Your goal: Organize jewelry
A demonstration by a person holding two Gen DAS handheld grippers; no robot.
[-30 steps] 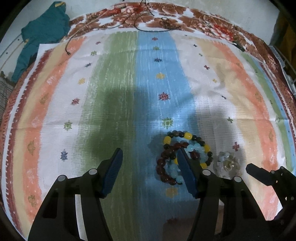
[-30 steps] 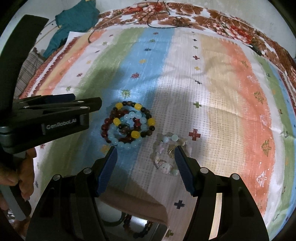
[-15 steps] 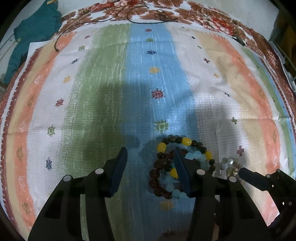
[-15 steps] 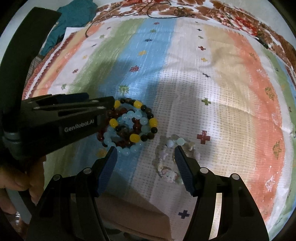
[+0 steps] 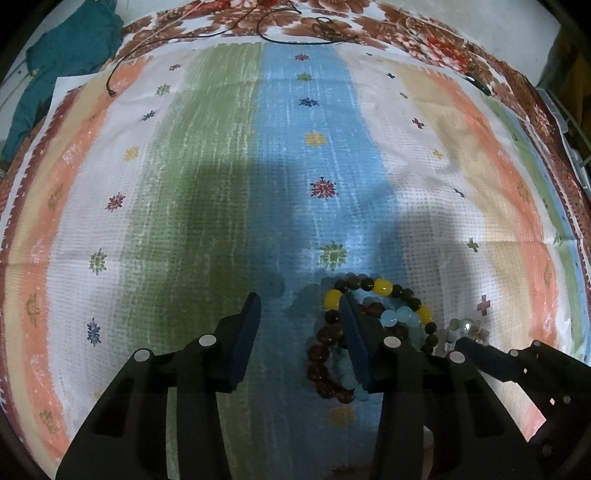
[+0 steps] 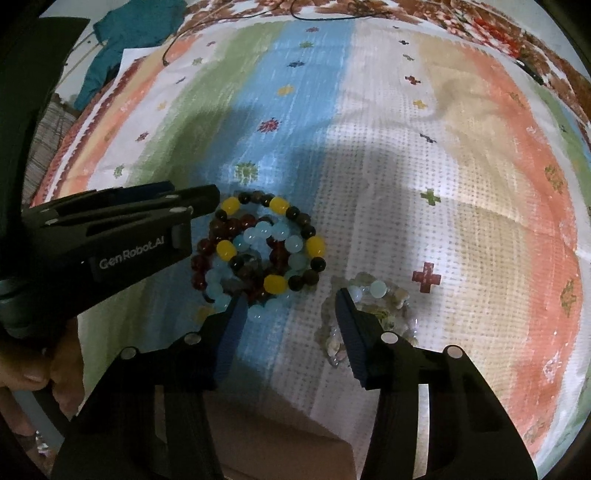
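A pile of bead bracelets (image 5: 373, 317) (image 6: 258, 251), black-and-yellow, dark red and pale blue, lies on the striped cloth (image 5: 221, 184). A pale shell-and-bead bracelet (image 6: 373, 306) (image 5: 465, 328) lies just right of it. My left gripper (image 5: 299, 306) is open; its right finger (image 5: 354, 347) rests over the pile's left part, its left finger on bare cloth. It also shows in the right wrist view (image 6: 192, 206) at the pile's left edge. My right gripper (image 6: 290, 302) is open, between the pile and the pale bracelet; it shows in the left wrist view (image 5: 480, 354).
A teal garment (image 5: 62, 62) lies at the far left corner. A thin black cord (image 5: 207, 35) runs along the floral border at the far edge. A brown box edge (image 6: 273, 432) sits under my right gripper. A hand (image 6: 40, 369) holds the left gripper.
My left gripper moved forward and right, so its right finger now lies over the bead pile. My right gripper moved closer to the beads, its jaws a little narrower.
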